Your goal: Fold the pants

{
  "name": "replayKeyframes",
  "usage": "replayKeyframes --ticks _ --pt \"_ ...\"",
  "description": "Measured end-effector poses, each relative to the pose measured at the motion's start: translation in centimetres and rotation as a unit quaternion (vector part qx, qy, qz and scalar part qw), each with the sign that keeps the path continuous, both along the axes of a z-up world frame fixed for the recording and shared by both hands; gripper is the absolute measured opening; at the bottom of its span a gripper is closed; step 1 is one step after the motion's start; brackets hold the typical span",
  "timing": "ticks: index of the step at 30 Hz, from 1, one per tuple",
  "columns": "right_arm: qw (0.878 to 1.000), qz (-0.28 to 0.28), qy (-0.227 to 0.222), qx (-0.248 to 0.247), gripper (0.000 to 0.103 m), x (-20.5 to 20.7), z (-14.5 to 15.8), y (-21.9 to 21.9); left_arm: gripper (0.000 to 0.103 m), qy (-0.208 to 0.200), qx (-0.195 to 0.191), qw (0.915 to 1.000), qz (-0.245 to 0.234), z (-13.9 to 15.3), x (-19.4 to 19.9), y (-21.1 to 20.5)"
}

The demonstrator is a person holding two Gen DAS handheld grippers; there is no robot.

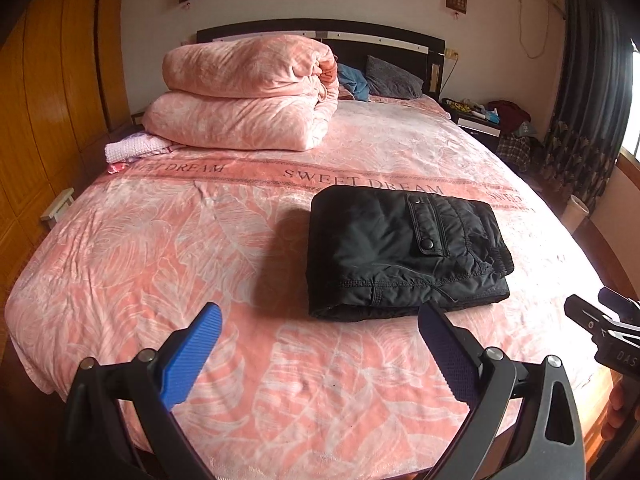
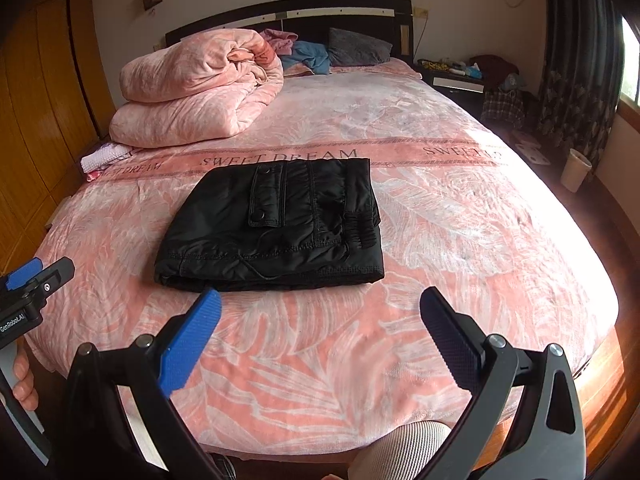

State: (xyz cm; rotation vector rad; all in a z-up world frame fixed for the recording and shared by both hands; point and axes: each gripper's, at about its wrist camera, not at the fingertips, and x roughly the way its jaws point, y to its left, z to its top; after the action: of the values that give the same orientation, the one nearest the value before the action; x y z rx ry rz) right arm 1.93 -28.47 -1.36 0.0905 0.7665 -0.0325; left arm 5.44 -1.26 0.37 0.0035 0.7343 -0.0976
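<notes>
Black pants (image 1: 404,252) lie folded into a compact rectangle on the pink bed (image 1: 160,260); they also show in the right wrist view (image 2: 276,224), with a snap pocket flap on top. My left gripper (image 1: 320,316) is open and empty, held above the bed's near edge just in front of the pants. My right gripper (image 2: 320,300) is open and empty, also just short of the pants' near edge. The left gripper's side shows at the left edge of the right wrist view (image 2: 36,280).
A folded pink quilt (image 1: 248,92) sits at the bed's far left, with a small pink cloth (image 1: 132,148) beside it. Pillows and clothes (image 1: 384,78) lie by the headboard. A wooden wardrobe (image 1: 48,100) stands left; a nightstand (image 1: 476,116) and curtains (image 1: 588,80) stand right.
</notes>
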Motion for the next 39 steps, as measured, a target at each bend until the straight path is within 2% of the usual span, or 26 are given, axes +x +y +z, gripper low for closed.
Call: replayKeyframes --ticks 13,20,39 --pt "1.0 0.001 -0.015 0.0 0.1 -1.7 1.5 0.3 0.099 -0.006 0.015 0.9998 -0.006 0.4 -1.7 -0.6" --pt "1.0 0.006 -0.017 0.0 0.1 -2.3 1.7 0.9 0.099 -0.012 0.029 0.9994 -0.014 0.6 -2.5 -1.2" --pt "1.0 -0.007 -0.011 -0.001 0.1 -2.4 1.5 0.6 0.099 -0.014 0.035 0.9992 -0.013 1.1 -2.7 -1.5"
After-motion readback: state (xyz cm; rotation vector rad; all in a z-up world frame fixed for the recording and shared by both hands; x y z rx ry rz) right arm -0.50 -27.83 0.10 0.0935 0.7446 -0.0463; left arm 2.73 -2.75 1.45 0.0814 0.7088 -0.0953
